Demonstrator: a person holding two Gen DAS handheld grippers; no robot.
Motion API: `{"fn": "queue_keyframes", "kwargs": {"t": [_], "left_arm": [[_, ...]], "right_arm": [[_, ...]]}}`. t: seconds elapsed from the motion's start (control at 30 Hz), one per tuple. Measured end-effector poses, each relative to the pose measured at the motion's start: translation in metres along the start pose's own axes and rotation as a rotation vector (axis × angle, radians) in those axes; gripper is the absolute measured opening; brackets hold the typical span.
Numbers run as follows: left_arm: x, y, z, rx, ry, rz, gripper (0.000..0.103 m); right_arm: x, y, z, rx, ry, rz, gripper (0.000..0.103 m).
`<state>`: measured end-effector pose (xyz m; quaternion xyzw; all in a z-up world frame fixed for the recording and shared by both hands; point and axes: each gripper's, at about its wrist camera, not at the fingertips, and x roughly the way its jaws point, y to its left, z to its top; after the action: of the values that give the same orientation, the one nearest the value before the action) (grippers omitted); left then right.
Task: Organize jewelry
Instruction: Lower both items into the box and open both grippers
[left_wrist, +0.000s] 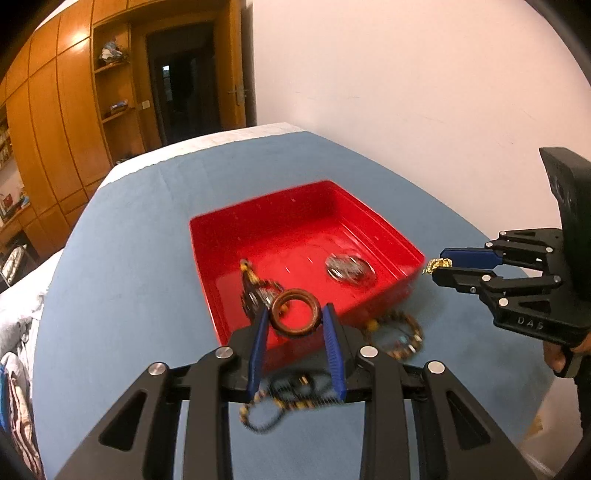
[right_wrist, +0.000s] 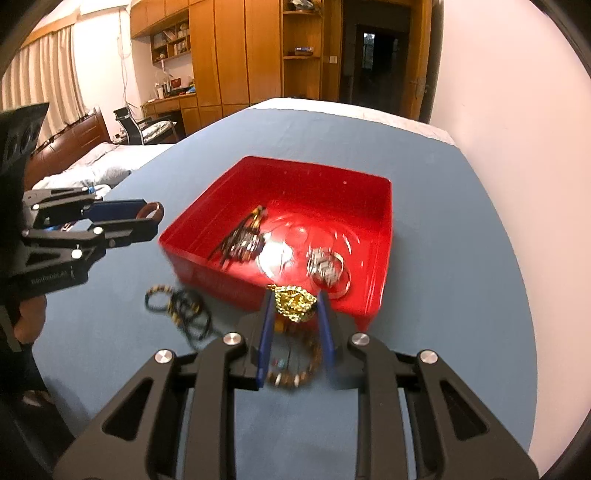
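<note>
- Left gripper (left_wrist: 295, 319) at bottom centre of its own view, blue pads clamped on a brown wooden ring (left_wrist: 296, 312), held up over the near edge of the red tray (left_wrist: 388, 229).
- Same gripper (right_wrist: 157, 218) at mid left of the right wrist view, ring (right_wrist: 153, 210) poking out at the tips.
- Right gripper (right_wrist: 295, 306) at bottom centre of its view, pinched on a bunched gold chain (right_wrist: 294, 303), right at the tray's near wall (right_wrist: 384, 258).
- From the left wrist view, right gripper (left_wrist: 437, 268) coming in from the right edge, gold chain (left_wrist: 437, 264) at its tips just beside the tray's right corner.
- Under the fingers, on the blue cloth (left_wrist: 129, 258): a blurry black and yellow beaded strand (left_wrist: 273, 402) low in frame, plus a brown beaded bracelet (left_wrist: 397, 334) just right of it, near the tray's front.
- Both also in the right wrist view: black strand (right_wrist: 181, 306) lower left, brown bracelet (right_wrist: 295, 369) between the fingers.
- Further back, inside the tray: dark beaded bundle (left_wrist: 256, 290) on the left, silvery bangle pile (left_wrist: 349, 269) on the right, apart from each other.
- Way back: wooden cabinets (left_wrist: 55, 129) upper left, plain pink wall (left_wrist: 406, 74) upper right.
</note>
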<state>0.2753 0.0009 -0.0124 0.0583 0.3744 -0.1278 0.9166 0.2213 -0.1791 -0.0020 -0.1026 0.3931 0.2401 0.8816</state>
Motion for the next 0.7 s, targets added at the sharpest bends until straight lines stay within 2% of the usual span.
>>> {"fn": "queue_keyframes", "kwargs": {"t": [0.13, 0.2, 0.4, 0.7], "left_arm": [[0.028, 0.014, 0.023, 0.0, 0.014, 0.003, 0.03], [0.049, 0.023, 0.031, -0.019, 0.048, -0.013, 0.03], [0.109, 0.037, 0.032, -0.036, 0.149, -0.01, 0.03], [0.132, 0.042, 0.018, -0.039, 0.199, -0.014, 0.03]], "right_arm": [[0.034, -0.014, 0.028, 0.022, 0.047, 0.015, 0.021], [0.055, -0.018, 0.038, 0.025, 0.079, 0.009, 0.021], [0.104, -0.022, 0.051, 0.023, 0.151, -0.019, 0.021], [0.131, -0.02, 0.049, -0.019, 0.207, -0.051, 0.024]]}}
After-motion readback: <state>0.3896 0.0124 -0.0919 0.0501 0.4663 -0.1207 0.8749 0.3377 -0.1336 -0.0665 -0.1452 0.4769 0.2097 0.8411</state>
